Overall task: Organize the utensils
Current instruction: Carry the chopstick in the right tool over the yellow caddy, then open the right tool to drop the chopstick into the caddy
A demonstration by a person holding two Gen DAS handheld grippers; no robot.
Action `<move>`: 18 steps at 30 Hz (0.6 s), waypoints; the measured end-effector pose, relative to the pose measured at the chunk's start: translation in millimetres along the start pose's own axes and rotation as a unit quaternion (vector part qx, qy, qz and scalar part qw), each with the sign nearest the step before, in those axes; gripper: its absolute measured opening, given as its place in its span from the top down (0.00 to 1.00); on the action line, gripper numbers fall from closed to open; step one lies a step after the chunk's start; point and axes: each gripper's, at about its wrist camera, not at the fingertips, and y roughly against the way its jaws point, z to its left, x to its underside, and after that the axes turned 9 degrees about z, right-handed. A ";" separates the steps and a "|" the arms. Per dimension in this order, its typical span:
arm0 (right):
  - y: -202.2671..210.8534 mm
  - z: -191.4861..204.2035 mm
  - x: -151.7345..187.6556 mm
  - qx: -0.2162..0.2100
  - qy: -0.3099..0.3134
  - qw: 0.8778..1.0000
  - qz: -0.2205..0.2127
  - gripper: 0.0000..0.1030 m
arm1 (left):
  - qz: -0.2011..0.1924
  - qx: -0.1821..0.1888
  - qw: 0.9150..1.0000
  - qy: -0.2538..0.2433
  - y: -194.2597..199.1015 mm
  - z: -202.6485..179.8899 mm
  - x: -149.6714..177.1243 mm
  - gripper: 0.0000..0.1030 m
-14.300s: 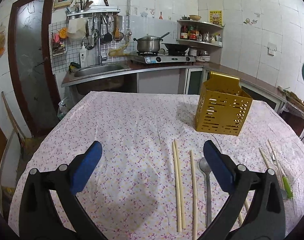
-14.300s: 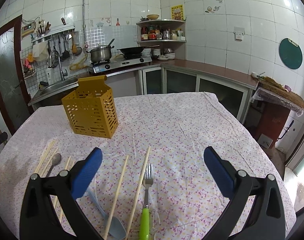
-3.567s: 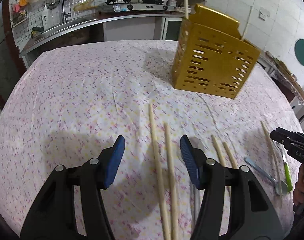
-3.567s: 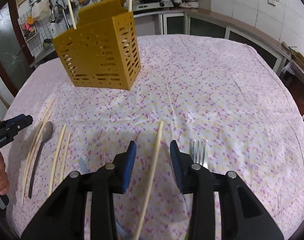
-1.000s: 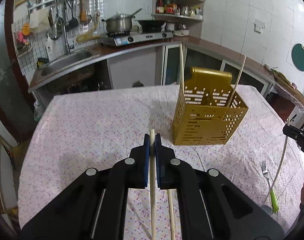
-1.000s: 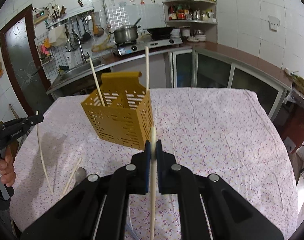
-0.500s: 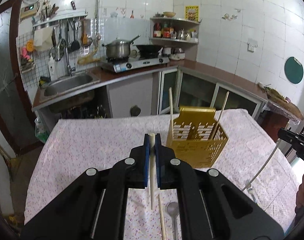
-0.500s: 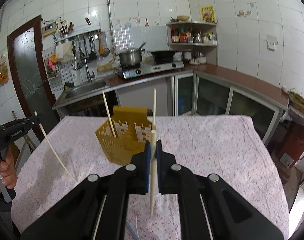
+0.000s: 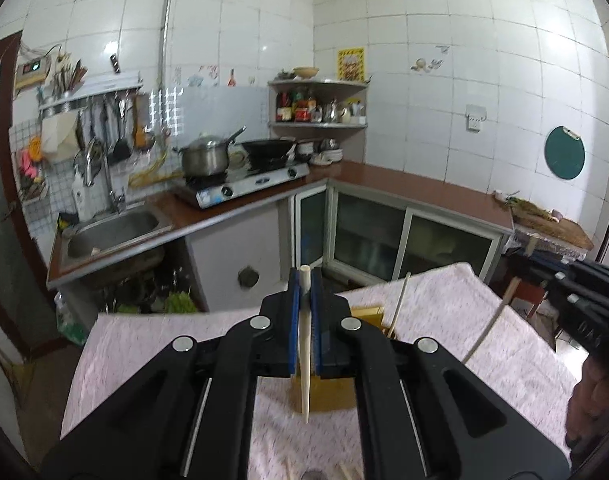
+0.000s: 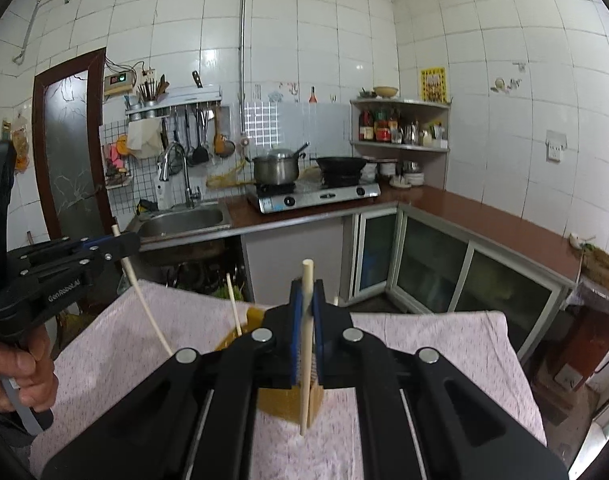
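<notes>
Since half a second ago both chopsticks are raised higher, each pinched between closed fingers, left gripper (image 9: pixel 304 292) and right gripper (image 10: pixel 307 300) above the yellow holder (image 10: pixel 282 402) at lower centre, so insertion is judged imminent.

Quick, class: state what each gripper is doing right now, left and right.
Left gripper: shut on a chopstick, held above the table.
Right gripper: shut on another chopstick, in front of the yellow holder.
</notes>
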 end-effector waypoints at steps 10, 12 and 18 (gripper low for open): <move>-28.2 0.5 -32.1 -0.003 -0.003 1.000 -0.014 0.94 | -0.021 0.016 1.000 0.009 -31.1 -4.7 -39.1 0.96; -38.1 -1.6 -35.2 -0.003 -0.003 1.000 -0.011 0.94 | -0.020 0.017 1.000 0.010 -40.2 -4.3 -40.2 0.96; -65.9 -5.4 -36.1 -0.008 -0.012 1.000 -0.001 0.94 | -0.005 0.019 1.000 0.011 -74.1 -1.9 -39.1 0.96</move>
